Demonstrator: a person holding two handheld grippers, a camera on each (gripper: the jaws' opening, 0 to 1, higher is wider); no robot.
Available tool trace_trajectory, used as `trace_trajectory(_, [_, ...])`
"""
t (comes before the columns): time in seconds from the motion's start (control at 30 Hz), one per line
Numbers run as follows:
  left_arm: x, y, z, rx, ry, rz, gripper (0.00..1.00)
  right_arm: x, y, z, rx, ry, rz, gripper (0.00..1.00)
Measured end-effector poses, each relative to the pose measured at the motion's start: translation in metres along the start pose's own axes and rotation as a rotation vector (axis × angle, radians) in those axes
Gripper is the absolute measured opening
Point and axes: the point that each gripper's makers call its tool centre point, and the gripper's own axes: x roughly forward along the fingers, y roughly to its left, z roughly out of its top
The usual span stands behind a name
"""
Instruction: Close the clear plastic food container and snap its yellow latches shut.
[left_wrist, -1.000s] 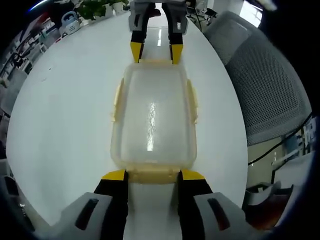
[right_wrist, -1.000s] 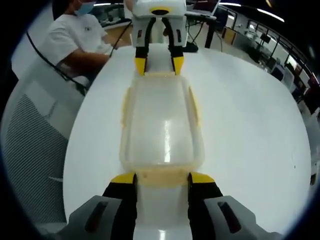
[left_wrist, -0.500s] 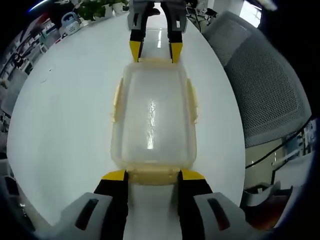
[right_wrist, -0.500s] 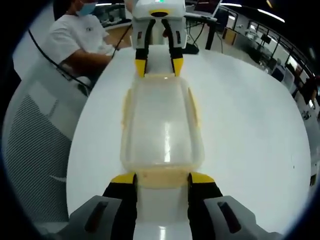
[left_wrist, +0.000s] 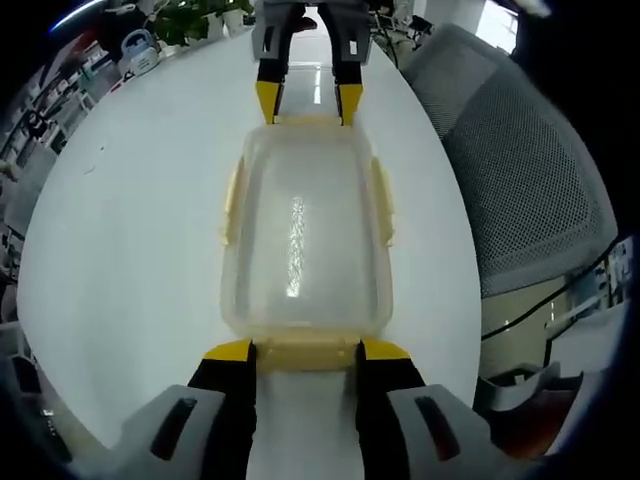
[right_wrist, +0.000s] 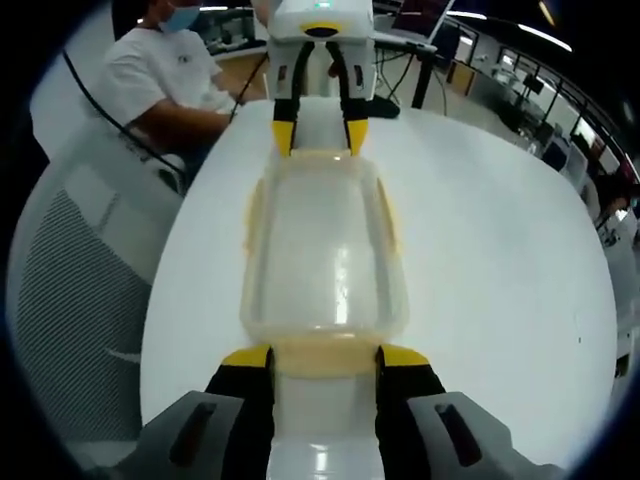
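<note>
The clear plastic container (left_wrist: 300, 230) lies lengthwise on the white table (left_wrist: 130, 200) with its lid on. Yellow side latches (left_wrist: 383, 200) sit along its long edges. My left gripper (left_wrist: 306, 352) is open, and its yellow fingertips (left_wrist: 229, 351) flank the near end latch (left_wrist: 305, 353). The right gripper (left_wrist: 305, 100) stands open at the far end. In the right gripper view the container (right_wrist: 325, 250) runs away from my right gripper (right_wrist: 325, 358), whose open tips straddle that end's yellow latch (right_wrist: 325, 360). The left gripper (right_wrist: 320, 130) faces it from the far end.
A grey mesh chair (left_wrist: 530, 170) stands just past the table edge, and shows again as the chair (right_wrist: 70, 290) in the right gripper view. A person in a white shirt (right_wrist: 160, 80) sits beyond the table (right_wrist: 500, 250). Potted plants (left_wrist: 190, 18) stand at the far rim.
Both views have drifted a little against the room. The container and both grippers keep the same places relative to one another, and the jaws have not visibly opened or shut.
</note>
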Motion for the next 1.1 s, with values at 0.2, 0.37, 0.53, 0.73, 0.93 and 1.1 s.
trace_trajectory(0.2, [-0.008,0.001,0.004,-0.003,-0.006,0.009,0.38,-0.009,-0.001,0.003,0.0,-0.004,-0.005,0.38])
trace_trajectory(0.37, [-0.014,0.0,0.008,0.005,-0.003,0.014,0.38,-0.013,0.0,0.004,0.0,-0.002,-0.006,0.38])
trace_trajectory(0.53, [-0.02,0.0,0.012,0.008,-0.002,0.016,0.38,-0.023,0.002,0.007,0.008,-0.012,-0.009,0.38])
trace_trajectory(0.73, [-0.026,0.0,0.018,0.01,-0.007,0.016,0.38,-0.031,0.001,0.008,0.007,-0.017,-0.01,0.38])
trace_trajectory(0.93, [-0.033,0.002,0.023,0.013,0.002,0.014,0.38,-0.038,-0.002,0.01,0.002,-0.01,-0.009,0.38])
trace_trajectory(1.1, [-0.04,0.008,0.027,0.018,-0.004,0.024,0.38,-0.045,-0.006,0.012,0.005,-0.01,-0.011,0.38])
